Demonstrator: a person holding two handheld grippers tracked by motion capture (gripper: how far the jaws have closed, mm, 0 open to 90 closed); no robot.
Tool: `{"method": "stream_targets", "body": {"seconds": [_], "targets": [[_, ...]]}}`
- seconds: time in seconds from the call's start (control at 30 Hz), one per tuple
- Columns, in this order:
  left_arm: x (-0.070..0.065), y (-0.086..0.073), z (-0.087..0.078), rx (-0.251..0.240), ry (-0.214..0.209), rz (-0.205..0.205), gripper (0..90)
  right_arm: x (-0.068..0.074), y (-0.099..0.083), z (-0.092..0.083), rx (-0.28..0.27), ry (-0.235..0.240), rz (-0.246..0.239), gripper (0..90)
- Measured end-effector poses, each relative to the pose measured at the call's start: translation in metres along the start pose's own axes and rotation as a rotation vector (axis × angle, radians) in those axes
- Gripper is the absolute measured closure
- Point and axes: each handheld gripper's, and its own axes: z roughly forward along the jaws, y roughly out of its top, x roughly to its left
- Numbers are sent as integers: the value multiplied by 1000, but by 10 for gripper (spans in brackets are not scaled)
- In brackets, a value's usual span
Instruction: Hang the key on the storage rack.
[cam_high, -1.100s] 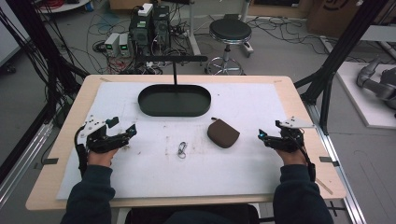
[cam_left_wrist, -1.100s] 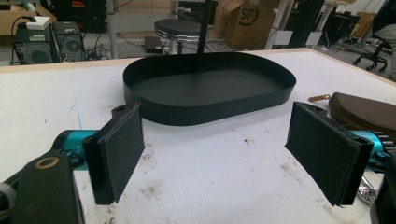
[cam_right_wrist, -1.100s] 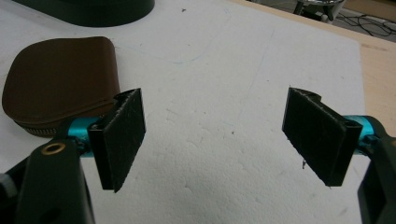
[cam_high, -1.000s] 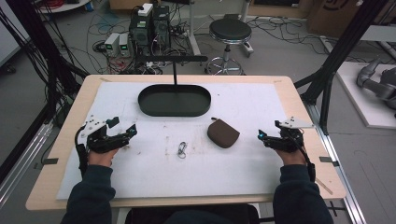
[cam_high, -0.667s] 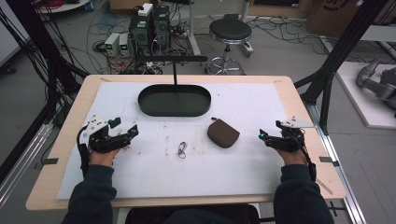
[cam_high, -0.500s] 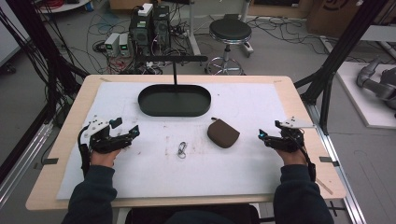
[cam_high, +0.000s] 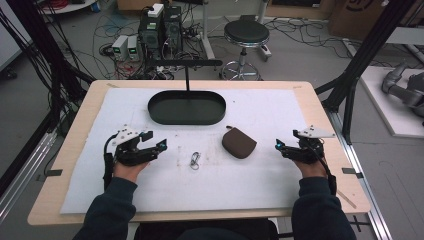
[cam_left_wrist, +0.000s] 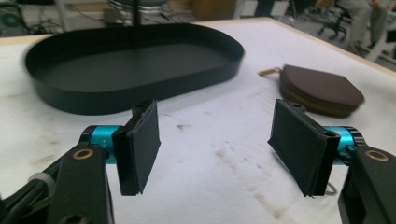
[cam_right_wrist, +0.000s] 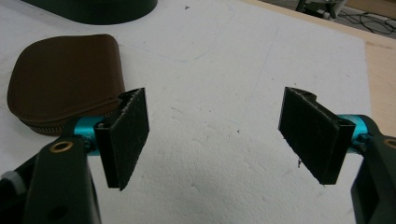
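Tongs on both sides, left tongs (cam_high: 159, 145) and right tongs (cam_high: 279, 146), are wide and hold nothing, low over the tabletop (cam_high: 300, 190), with brown pouch (cam_high: 239, 142) and small metal clip (cam_high: 194, 160) lying between them.

Wooden table (cam_high: 320, 107) under a white mat (cam_high: 280, 115) with faint brown smudges. At the mat's far middle, a black oval tray (cam_high: 186, 122) with a low wall. Just behind it, a thin black post (cam_high: 186, 77) with a crossbar on top. Nearer and to the right, well apart from the tray, a brown zipped pouch (cam_high: 239, 142), flat on the mat. Left of the pouch, a small metal clip (cam_high: 194, 159). On the floor beyond: a round black stool (cam_high: 246, 32), computer boxes (cam_high: 161, 25), tangled cables (cam_high: 30, 45)
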Motion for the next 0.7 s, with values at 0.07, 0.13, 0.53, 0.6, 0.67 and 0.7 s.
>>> {"method": "stream_targets", "body": {"seconds": [0.07, 0.13, 0.53, 0.6, 0.67, 0.7], "targets": [[-8, 0, 8, 30, -34, 5, 376, 1, 0, 1, 3, 3, -5, 247], [-16, -1, 15, 61, -54, 4, 445, 1, 0, 1, 1, 3, -5, 247], [-55, -16, 54, 199, -88, 63, 486, 1, 1, 1, -2, 5, -3, 248], [-59, -18, 57, 215, -93, 75, 479, 1, 1, 1, -2, 5, -4, 248], [-65, -21, 63, 238, -87, 101, 453, 1, 1, 1, -1, 7, -6, 248], [-67, -21, 64, 252, -78, 121, 451, 1, 1, 1, 1, 8, -6, 249]]}}
